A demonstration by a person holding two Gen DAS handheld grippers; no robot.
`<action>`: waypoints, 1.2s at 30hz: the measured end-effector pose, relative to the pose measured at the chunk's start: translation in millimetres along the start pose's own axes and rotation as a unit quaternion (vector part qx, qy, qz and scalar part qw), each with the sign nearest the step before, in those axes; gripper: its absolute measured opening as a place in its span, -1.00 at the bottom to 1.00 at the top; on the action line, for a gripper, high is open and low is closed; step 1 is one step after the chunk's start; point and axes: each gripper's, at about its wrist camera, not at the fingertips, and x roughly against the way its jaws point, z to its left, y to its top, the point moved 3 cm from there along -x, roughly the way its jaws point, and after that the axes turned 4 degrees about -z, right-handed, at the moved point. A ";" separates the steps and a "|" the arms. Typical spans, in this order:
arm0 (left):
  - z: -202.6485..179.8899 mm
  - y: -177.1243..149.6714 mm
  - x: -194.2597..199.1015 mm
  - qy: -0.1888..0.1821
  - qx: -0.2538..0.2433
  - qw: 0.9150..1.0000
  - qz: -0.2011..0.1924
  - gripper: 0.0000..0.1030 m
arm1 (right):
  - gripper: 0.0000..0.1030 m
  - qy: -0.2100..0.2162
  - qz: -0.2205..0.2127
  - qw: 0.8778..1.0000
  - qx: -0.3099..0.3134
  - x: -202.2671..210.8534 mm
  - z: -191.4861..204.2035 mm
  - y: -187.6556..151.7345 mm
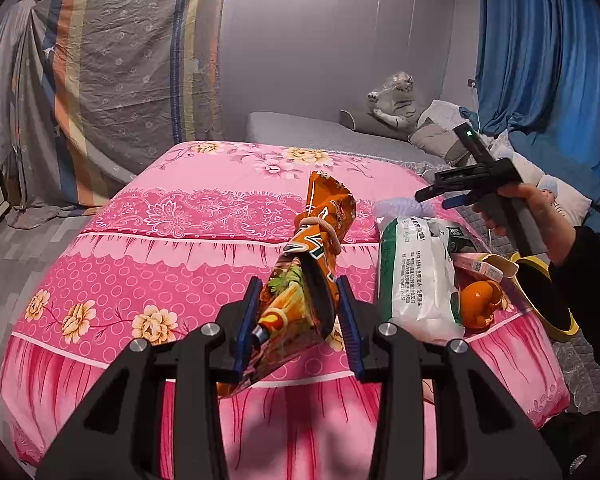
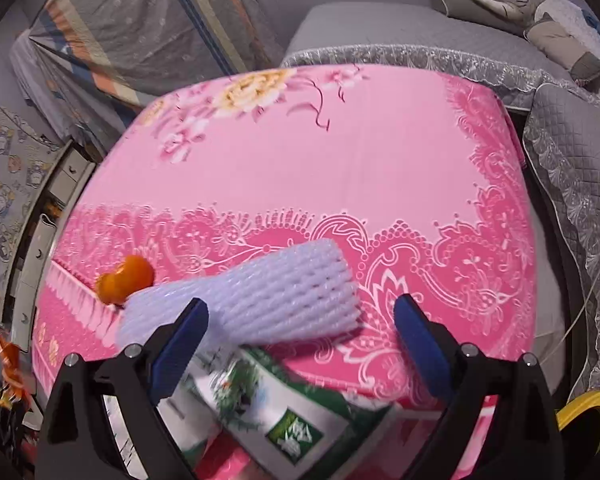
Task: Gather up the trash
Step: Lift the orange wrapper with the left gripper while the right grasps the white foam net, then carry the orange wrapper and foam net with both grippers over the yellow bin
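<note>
My left gripper [image 1: 300, 320] is shut on an orange snack bag [image 1: 304, 280] tied with a rubber band and holds it above the pink bed. To its right lie a white and green tissue pack [image 1: 416, 276], orange peel [image 1: 480, 300] and a small pink carton [image 1: 484, 266]. My right gripper [image 1: 440, 196] is held open above that pile. In the right wrist view the open right gripper [image 2: 300, 340] hovers over a white foam fruit net [image 2: 260, 296], with the tissue pack [image 2: 284, 412] below it and orange peel [image 2: 124, 280] to the left.
A yellow-rimmed bin [image 1: 548, 296] stands at the bed's right side and shows in the right wrist view [image 2: 588, 412]. The pink floral cover [image 2: 340, 160] spreads over the bed. A grey sofa bed [image 1: 320, 132] with a plush cat [image 1: 396, 96] is behind.
</note>
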 end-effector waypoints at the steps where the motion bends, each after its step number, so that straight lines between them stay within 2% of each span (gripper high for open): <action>1: 0.7 -0.5 -0.4 0.000 0.001 1.000 0.001 -0.32 | 0.70 0.001 0.002 1.000 0.002 -4.7 2.4 0.9; 3: 1.7 -2.1 -1.8 0.003 0.004 1.000 0.003 -0.32 | 0.55 0.008 0.009 1.000 0.002 -12.8 6.5 2.6; 6: 2.2 -2.8 -3.5 0.003 0.006 1.000 0.005 -0.32 | 0.19 0.013 0.020 1.000 0.007 -19.6 12.1 6.6; 8: 1.3 -3.2 -4.5 0.004 0.005 1.000 0.006 -0.31 | -0.49 0.028 0.029 0.999 0.005 -22.7 14.2 8.3; 10: 0.5 -3.2 -3.9 0.006 0.004 1.000 0.004 -0.31 | -0.81 0.034 0.026 0.999 0.007 -16.3 17.7 5.9; 16: -1.7 2.2 2.3 0.007 0.006 1.000 -0.007 -0.31 | -0.84 0.075 -0.003 0.997 0.008 16.5 24.2 5.1; 23: -12.6 10.7 16.9 0.012 -0.002 1.000 -0.027 -0.31 | -0.83 0.152 -0.077 0.985 -0.003 102.4 28.2 4.2; 27: -23.1 16.8 25.2 0.010 -0.007 0.999 -0.038 -0.31 | -0.83 0.176 -0.106 0.979 0.012 150.1 32.9 -8.1; 31: -34.4 21.3 28.5 0.003 -0.011 0.999 -0.045 -0.31 | -0.83 0.184 -0.115 0.976 0.016 178.0 31.6 -29.0; 36: -50.2 23.2 25.5 -0.008 -0.016 0.999 -0.044 -0.31 | -0.83 0.177 -0.114 0.978 0.011 192.2 19.8 -58.5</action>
